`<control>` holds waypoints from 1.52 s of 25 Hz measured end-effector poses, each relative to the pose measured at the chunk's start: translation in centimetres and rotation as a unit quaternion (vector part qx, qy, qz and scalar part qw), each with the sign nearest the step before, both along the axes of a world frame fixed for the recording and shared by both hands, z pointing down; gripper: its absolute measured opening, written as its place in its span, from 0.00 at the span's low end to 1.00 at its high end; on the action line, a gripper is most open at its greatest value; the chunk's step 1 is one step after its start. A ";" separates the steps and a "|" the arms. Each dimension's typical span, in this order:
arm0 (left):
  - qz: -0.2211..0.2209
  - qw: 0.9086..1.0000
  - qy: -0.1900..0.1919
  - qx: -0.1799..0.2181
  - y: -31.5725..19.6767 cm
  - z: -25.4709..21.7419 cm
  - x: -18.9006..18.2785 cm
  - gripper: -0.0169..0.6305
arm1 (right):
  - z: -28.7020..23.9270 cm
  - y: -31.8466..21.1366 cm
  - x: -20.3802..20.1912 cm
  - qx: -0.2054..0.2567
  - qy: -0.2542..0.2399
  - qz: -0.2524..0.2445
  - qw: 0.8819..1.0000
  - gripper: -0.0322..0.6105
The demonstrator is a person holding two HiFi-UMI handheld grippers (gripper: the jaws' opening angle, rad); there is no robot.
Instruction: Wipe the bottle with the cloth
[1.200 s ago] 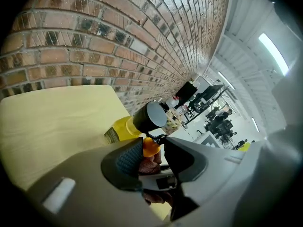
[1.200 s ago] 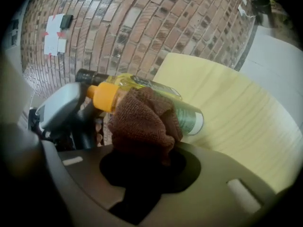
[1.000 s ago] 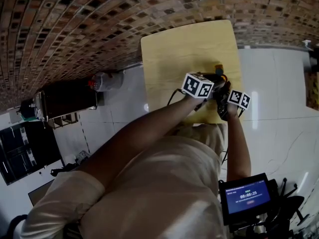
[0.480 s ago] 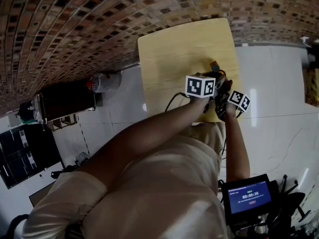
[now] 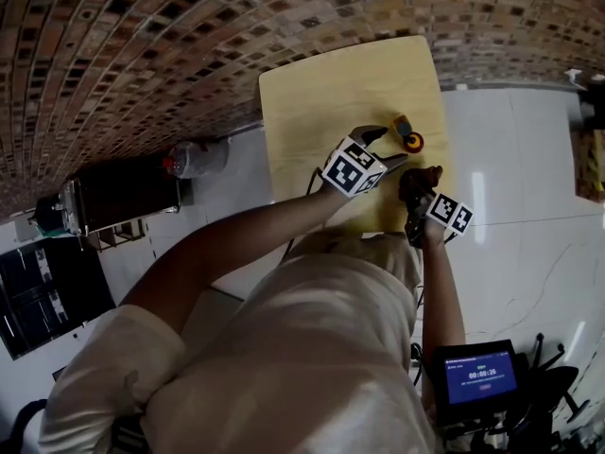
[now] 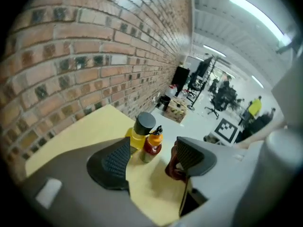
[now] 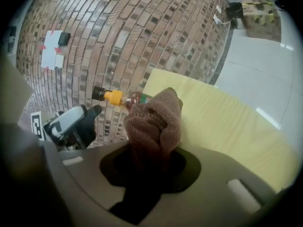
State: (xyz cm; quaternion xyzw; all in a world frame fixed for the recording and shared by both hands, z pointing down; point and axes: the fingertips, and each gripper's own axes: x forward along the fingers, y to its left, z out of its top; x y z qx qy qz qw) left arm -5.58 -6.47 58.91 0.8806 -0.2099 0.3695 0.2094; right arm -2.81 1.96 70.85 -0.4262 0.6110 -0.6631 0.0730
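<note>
On the yellow table point(image 5: 331, 83) a small red bottle with an orange cap point(image 5: 413, 142) point(image 6: 152, 145) stands upright beside a yellow bottle with a black cap point(image 6: 139, 131). My left gripper point(image 5: 386, 146) point(image 6: 152, 161) sits just short of them. Its jaws have just been opening and stand open, with nothing between the pads. My right gripper point(image 5: 416, 197) point(image 7: 151, 164) is shut on a bunched brown cloth point(image 7: 154, 122) point(image 5: 421, 175), apart from the bottles on the near side. In the right gripper view the cloth hides most of the orange-capped bottle point(image 7: 116, 97).
A brick wall point(image 5: 142, 36) runs along the table's far and left sides. White floor point(image 5: 529, 159) lies to the right. A water jug point(image 5: 198, 156) and a dark cabinet point(image 5: 123, 192) stand left of the table. A screen device point(image 5: 482, 376) is at the lower right.
The left gripper has drawn back from the bottles, rolled, and spread its jaws. The right gripper with the cloth has pulled away from the bottles toward the table's near edge.
</note>
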 end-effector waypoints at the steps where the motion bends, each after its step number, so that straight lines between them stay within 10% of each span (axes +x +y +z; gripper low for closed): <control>1: 0.041 0.998 -0.018 0.033 -0.4 -0.5 -0.2 0.53 | 0.0 0.3 0.1 -0.001 0.001 0.001 1.000 0.20; 4: 0.196 0.966 -0.073 0.153 -1.2 -1.8 0.3 0.55 | 0.2 0.7 0.5 -0.004 0.006 0.003 1.000 0.20; 7: 0.368 0.893 -0.101 0.239 -0.2 -2.1 2.1 0.58 | -0.1 0.4 0.7 0.001 0.010 0.000 1.000 0.20; 14: 0.603 0.740 -0.172 0.244 2.2 1.6 4.7 0.63 | -1.5 -0.5 -0.5 0.019 0.016 -0.027 0.999 0.20; 18: 0.644 0.698 -0.226 0.217 1.9 4.6 4.6 0.63 | -1.6 -0.4 -1.4 0.021 0.012 -0.032 0.999 0.20; 25: 0.639 0.705 -0.239 0.195 2.3 6.0 4.9 0.28 | -1.3 0.5 -2.1 0.013 0.005 -0.038 0.999 0.20; 32: 0.527 0.798 -0.257 0.142 1.4 5.8 6.1 0.27 | -2.7 -0.5 -2.6 0.068 0.037 -0.070 0.995 0.20; 38: 0.457 0.838 -0.277 0.112 0.8 6.0 6.5 0.27 | -5.1 -4.1 -3.0 0.149 0.076 -0.104 0.980 0.20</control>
